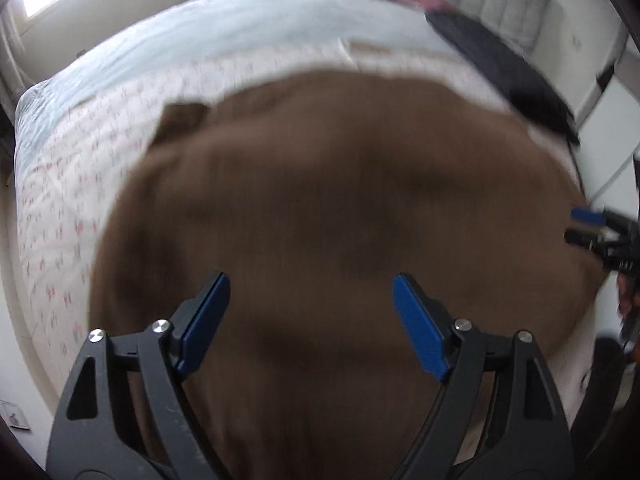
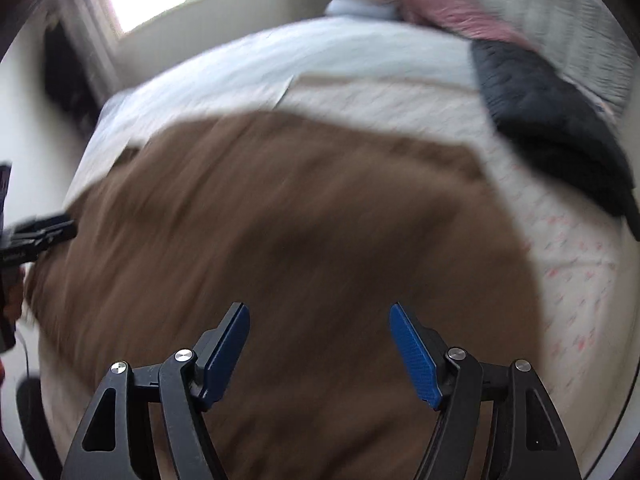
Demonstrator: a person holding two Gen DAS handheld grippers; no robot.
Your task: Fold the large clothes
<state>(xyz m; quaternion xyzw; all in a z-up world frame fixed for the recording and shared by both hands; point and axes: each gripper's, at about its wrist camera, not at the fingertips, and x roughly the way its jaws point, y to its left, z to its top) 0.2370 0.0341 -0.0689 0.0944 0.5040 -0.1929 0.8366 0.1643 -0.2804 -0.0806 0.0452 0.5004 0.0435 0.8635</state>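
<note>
Both the left gripper (image 1: 310, 292) and right gripper (image 2: 320, 322) hung spread and empty over the brown garment (image 1: 320, 208); each should pinch one edge squarely.

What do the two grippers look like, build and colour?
Both match: left gripper and right gripper have matte black skeletal linkage arms with triangular cutouts, silver round pivot pins, and flat blue pads; on the right gripper's the surface is finely textured. No cables or sleeves clearly visible.

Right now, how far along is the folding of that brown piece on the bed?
Done: the brown garment is spread on the bed. In hand: nothing; the left gripper and right gripper hang open above it. Left: no fold shows through the blur.
</note>
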